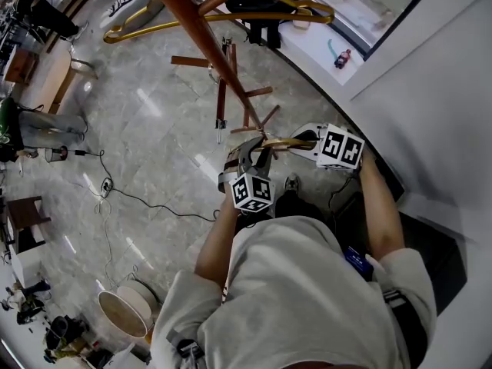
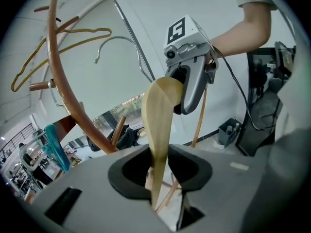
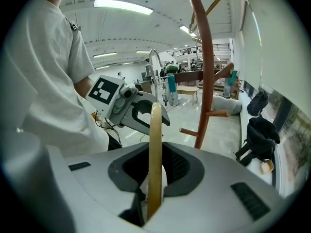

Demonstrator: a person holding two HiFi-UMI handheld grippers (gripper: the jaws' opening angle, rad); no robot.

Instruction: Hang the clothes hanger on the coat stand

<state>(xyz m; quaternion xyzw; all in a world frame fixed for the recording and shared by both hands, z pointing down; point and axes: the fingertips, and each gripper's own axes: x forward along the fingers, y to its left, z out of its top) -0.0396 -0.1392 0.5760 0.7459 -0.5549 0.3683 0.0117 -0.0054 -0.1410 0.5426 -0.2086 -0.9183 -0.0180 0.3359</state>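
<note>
Wooden hanger [image 3: 155,130] clamped in narrowly parted right tongs [image 3: 154,178]; left tongs [image 2: 160,174] apparently also closed on it

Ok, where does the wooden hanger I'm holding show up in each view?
Head view: wooden hanger at centre, slightly right, lying crosswise.
Left gripper view: centre, rising from the bottom.
Right gripper view: lower centre, seen edge-on.
Shared landmark: the red-brown coat stand pole.
</note>
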